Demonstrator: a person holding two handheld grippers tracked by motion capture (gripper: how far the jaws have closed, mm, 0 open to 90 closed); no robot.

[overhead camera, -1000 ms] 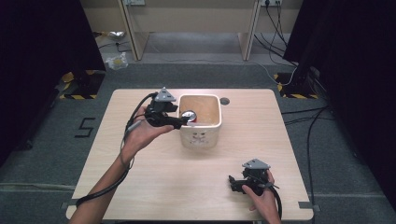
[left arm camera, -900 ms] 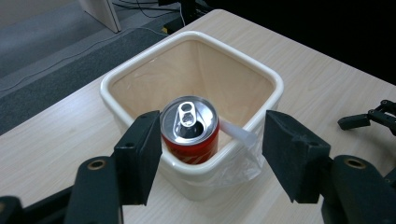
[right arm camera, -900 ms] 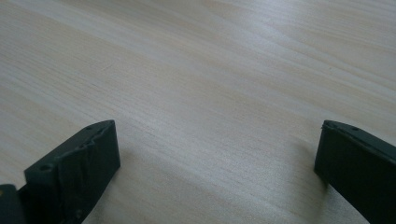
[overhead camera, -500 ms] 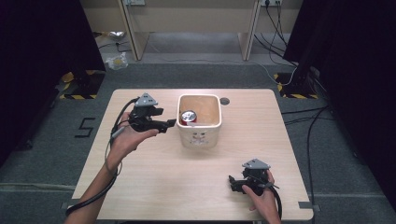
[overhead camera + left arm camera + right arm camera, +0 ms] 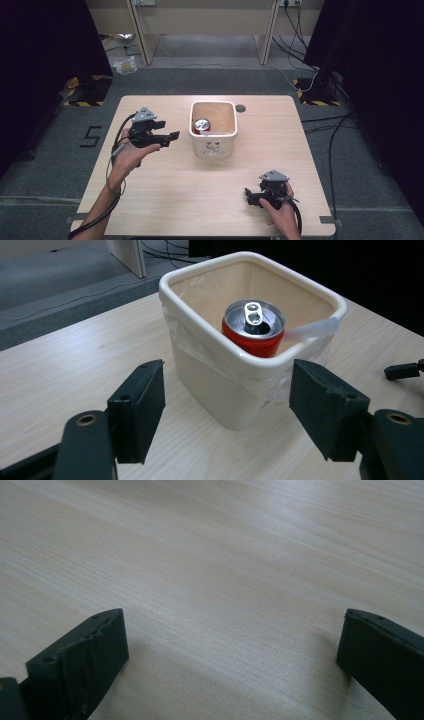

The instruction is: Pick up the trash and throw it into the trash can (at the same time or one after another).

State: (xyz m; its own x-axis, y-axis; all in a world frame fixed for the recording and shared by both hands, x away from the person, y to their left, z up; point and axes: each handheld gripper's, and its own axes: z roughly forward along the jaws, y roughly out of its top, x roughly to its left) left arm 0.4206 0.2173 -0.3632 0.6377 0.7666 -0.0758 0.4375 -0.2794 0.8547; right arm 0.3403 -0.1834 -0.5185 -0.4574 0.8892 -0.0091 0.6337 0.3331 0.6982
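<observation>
A white square bin (image 5: 214, 147) with a clear plastic liner stands at the middle of the wooden table (image 5: 165, 195). A red drink can (image 5: 202, 125) stands upright inside it, silver top up; the left gripper view has the can (image 5: 253, 330) and the bin (image 5: 210, 385) just ahead. My left gripper (image 5: 170, 137) hovers left of the bin, pointing at it. Its jaws have just been opening, and nothing lies between them in the left gripper view (image 5: 227, 390). My right gripper (image 5: 248, 196) rests low at the table's front right, open over bare wood (image 5: 230, 640).
A small dark round hole (image 5: 240, 108) marks the tabletop behind the bin's right corner. Cables trail from both grippers toward the front edge. Beyond the table's far edge are grey floor and pale desk legs (image 5: 141, 35). A "5" (image 5: 91, 136) is marked on the floor at left.
The left gripper held the can at the bin's rim, let it go into the bin, then drew back to the left and lower with wider jaws. The right gripper has stayed put.
</observation>
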